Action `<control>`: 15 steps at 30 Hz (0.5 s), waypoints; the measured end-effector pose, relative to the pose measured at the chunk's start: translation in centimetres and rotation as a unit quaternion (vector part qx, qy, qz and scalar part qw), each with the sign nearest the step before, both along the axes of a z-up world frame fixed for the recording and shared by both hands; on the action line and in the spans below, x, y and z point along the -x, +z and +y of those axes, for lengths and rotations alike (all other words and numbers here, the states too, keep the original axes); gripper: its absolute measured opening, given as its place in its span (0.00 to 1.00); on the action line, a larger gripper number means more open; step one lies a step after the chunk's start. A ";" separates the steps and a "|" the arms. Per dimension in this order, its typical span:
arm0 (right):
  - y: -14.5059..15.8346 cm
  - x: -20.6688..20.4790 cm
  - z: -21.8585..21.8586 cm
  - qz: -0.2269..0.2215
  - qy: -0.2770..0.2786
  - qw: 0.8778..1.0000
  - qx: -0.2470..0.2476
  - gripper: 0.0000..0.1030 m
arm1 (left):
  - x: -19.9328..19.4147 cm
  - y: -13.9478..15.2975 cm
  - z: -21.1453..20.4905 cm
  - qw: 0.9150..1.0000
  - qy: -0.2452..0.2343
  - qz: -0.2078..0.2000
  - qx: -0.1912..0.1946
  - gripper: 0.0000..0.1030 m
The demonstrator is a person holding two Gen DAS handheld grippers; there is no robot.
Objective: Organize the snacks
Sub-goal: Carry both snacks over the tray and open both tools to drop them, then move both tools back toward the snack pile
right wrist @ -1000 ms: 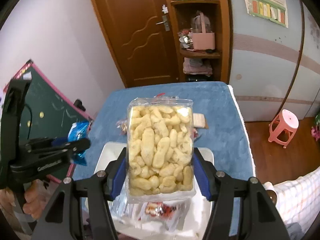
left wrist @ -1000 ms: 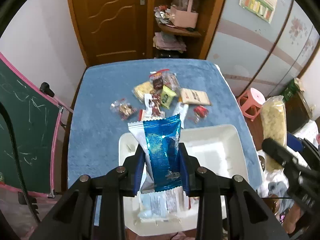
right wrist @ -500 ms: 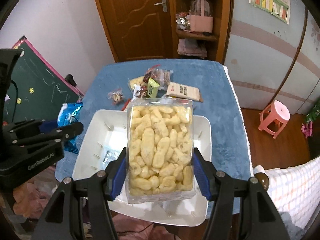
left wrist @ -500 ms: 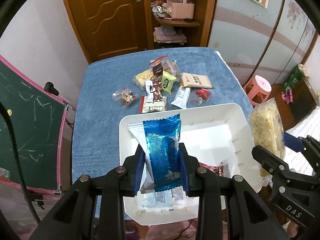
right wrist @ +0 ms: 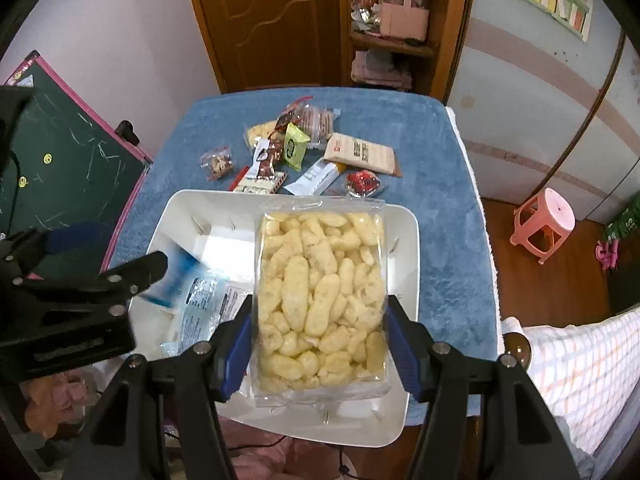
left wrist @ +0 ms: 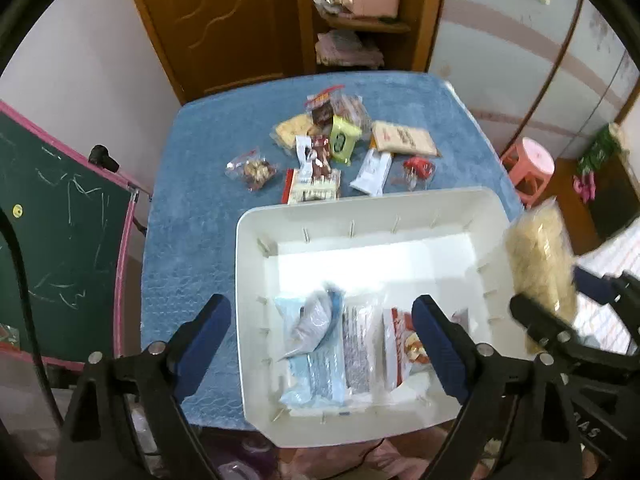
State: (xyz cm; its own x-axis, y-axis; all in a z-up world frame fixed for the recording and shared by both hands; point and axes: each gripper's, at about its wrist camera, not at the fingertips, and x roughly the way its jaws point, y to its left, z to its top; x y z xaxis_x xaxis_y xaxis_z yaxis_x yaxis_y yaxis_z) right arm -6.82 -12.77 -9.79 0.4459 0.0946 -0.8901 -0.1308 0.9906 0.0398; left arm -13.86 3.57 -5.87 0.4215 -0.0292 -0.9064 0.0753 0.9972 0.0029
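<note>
A white bin (left wrist: pixel 460 208) (right wrist: pixel 408 240) sits at the near end of the blue table. My left gripper (left wrist: pixel 324 332) is open above the bin's near left part. The blue foil packet (left wrist: pixel 314 320) lies blurred in the bin on other packets (left wrist: pixel 360 344); in the right wrist view it is a blue blur (right wrist: pixel 176 280). My right gripper (right wrist: pixel 320 340) is shut on a clear bag of yellow puffs (right wrist: pixel 320 288) above the bin's right side; the bag also shows in the left wrist view (left wrist: pixel 540 264). Several loose snacks (left wrist: pixel 340 148) (right wrist: pixel 300 152) lie beyond the bin.
A green chalkboard with a pink frame (left wrist: pixel 60 232) stands left of the table. A pink stool (right wrist: pixel 544 220) stands on the floor at the right. A wooden door and shelf (right wrist: pixel 384 20) are behind the table. A checked cloth (right wrist: pixel 580 368) is at the near right.
My left gripper has opened and the blue foil packet has dropped into the bin. The right gripper still holds the puff bag, now lower over the bin.
</note>
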 end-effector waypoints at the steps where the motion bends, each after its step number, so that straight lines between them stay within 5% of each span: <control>1: -0.1 0.0 0.0 0.002 0.001 1.000 0.000 0.61 | 0.1 0.0 0.0 1.000 -0.002 0.000 0.001 0.89; 15: 0.7 0.1 -0.3 -0.022 0.001 1.000 -0.009 0.71 | -0.6 0.3 0.0 1.000 0.004 -0.002 -0.002 0.89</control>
